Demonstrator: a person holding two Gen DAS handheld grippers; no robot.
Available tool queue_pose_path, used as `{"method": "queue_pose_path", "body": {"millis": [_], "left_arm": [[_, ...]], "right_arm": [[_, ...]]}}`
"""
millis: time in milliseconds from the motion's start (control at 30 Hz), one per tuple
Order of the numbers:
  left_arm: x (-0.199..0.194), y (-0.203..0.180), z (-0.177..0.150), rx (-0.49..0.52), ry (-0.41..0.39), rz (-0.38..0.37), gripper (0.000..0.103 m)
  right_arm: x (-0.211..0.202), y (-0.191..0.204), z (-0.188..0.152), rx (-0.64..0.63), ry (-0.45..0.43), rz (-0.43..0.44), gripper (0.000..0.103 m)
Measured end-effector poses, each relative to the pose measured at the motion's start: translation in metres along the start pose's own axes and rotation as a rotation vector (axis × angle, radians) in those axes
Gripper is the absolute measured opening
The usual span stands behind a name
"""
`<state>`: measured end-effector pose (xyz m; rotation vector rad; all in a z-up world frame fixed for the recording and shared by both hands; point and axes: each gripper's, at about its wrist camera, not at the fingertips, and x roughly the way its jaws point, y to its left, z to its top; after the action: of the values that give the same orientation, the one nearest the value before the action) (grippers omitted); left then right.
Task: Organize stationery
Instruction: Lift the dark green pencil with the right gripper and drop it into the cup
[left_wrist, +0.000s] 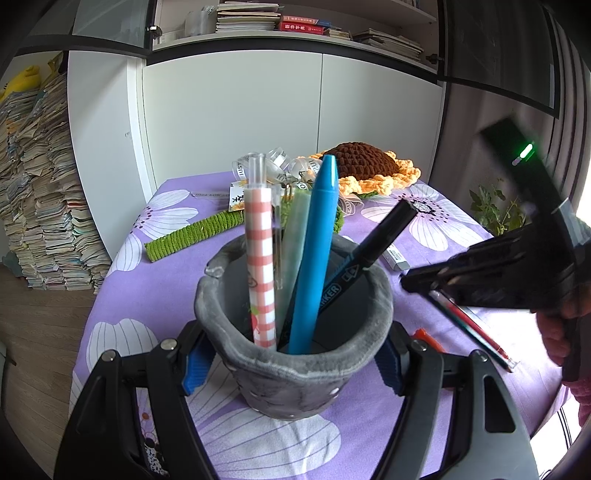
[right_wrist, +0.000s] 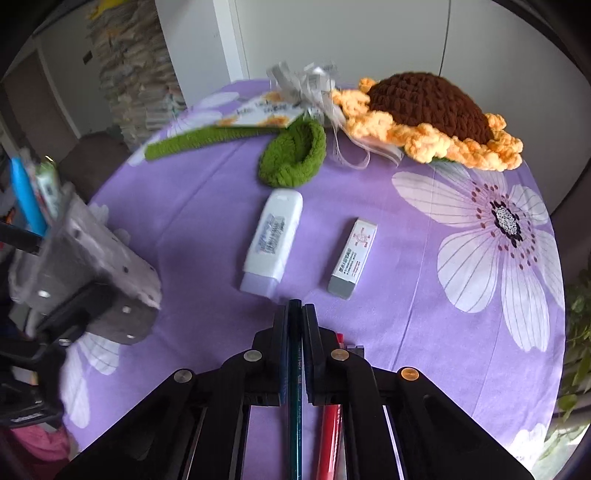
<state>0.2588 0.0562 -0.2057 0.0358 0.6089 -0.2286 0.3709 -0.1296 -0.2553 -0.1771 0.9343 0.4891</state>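
My left gripper (left_wrist: 291, 358) is shut on a grey plush pen cup (left_wrist: 295, 362) and holds it upright over the purple cloth. The cup holds a pink checked pen (left_wrist: 261, 266), a blue pen (left_wrist: 316, 258), a pale green pen (left_wrist: 295, 236) and a black marker (left_wrist: 373, 251). My right gripper (right_wrist: 295, 314) is shut on a dark green pencil (right_wrist: 294, 387) just above the table; it also shows in the left wrist view (left_wrist: 417, 284) to the right of the cup. A red pen (right_wrist: 328, 435) lies under the right gripper. A white correction tape (right_wrist: 271, 240) and a grey-white eraser (right_wrist: 352, 258) lie ahead.
A crocheted sunflower (right_wrist: 424, 110) with a ribbon (right_wrist: 314, 85), a green crocheted leaf (right_wrist: 291, 158) and a green stem (right_wrist: 192, 142) lie at the table's far side. An orange item (left_wrist: 424, 338) lies beside the cup. Stacked books (left_wrist: 44, 206) stand left; a plant (left_wrist: 495, 206) right.
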Motion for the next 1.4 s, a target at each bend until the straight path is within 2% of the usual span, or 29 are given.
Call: {"method": "queue_pose_path", "body": {"millis": [100, 267, 333, 433, 600, 733, 867, 1200, 1400], "left_arm": [[0.000, 0.000, 0.000, 0.003, 0.000, 0.002, 0.071], [0.000, -0.001, 0.000, 0.003, 0.000, 0.002, 0.071], [0.000, -0.002, 0.000, 0.005, 0.001, 0.003, 0.071], [-0.001, -0.002, 0.000, 0.005, 0.000, 0.003, 0.071], [-0.001, -0.002, 0.000, 0.003, 0.000, 0.000, 0.071], [-0.001, -0.002, 0.000, 0.003, 0.000, -0.001, 0.071], [0.000, -0.002, 0.000, 0.006, 0.002, -0.007, 0.071], [0.001, 0.001, 0.001, -0.012, 0.004, -0.023, 0.072], [0.002, 0.001, 0.002, -0.005, 0.004, -0.018, 0.072]], "right_arm": [[-0.028, 0.001, 0.001, 0.032, -0.084, 0.061, 0.008], [-0.096, 0.019, 0.009, 0.012, -0.303, 0.110, 0.008], [-0.118, 0.028, 0.014, 0.006, -0.397, 0.165, 0.008], [-0.134, 0.041, 0.024, 0.001, -0.511, 0.259, 0.008], [-0.134, 0.051, 0.046, 0.044, -0.621, 0.363, 0.008], [-0.116, 0.054, 0.065, 0.081, -0.660, 0.451, 0.008], [-0.098, 0.060, 0.071, 0.054, -0.672, 0.533, 0.008], [-0.085, 0.068, 0.077, 0.024, -0.698, 0.543, 0.008], [-0.086, 0.072, 0.068, -0.020, -0.694, 0.513, 0.008]]}}
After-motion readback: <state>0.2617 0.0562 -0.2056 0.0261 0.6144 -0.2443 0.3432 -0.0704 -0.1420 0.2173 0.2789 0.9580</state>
